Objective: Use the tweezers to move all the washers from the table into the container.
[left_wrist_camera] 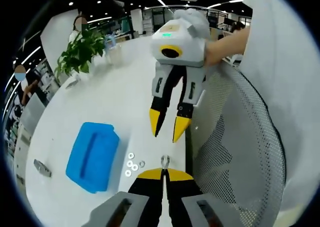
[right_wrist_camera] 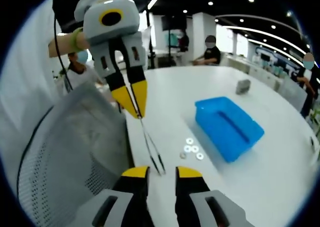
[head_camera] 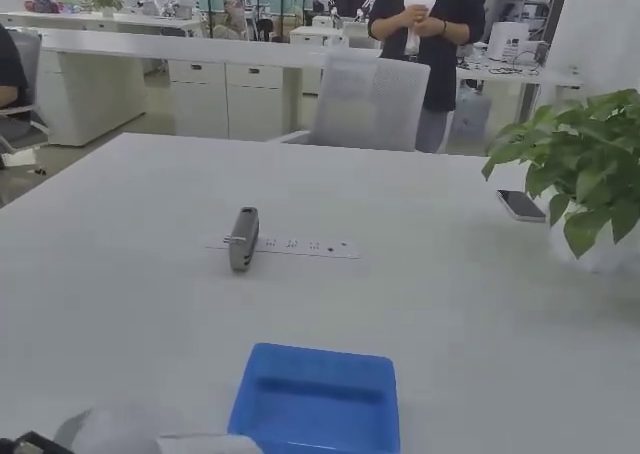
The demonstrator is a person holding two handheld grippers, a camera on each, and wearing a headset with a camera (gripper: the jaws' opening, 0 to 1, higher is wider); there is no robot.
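Several small silver washers (right_wrist_camera: pixel 191 149) lie on the white table (right_wrist_camera: pixel 165 97) beside the blue container (right_wrist_camera: pixel 227 127), also seen as washers (left_wrist_camera: pixel 133 165) next to the container (left_wrist_camera: pixel 92 154). The container (head_camera: pixel 320 399) sits near the table's front edge in the head view. My left gripper (right_wrist_camera: pixel 136 107) is shut on thin metal tweezers (right_wrist_camera: pixel 150 144), whose end (left_wrist_camera: pixel 165 160) pokes out between its yellow tips (left_wrist_camera: pixel 163 174). My right gripper (right_wrist_camera: pixel 162 173) stands open, facing the left one, with the tweezers' far end just in front of its jaws. It appears open (left_wrist_camera: pixel 167 129) in the left gripper view.
A mesh chair back (left_wrist_camera: pixel 235 152) stands close beside both grippers at the table edge. Farther out on the table are a power strip (head_camera: pixel 300 246), a grey block (head_camera: pixel 243 238), a phone (head_camera: pixel 521 205) and a potted plant (head_camera: pixel 585 164). A person stands behind a chair (head_camera: pixel 370 104).
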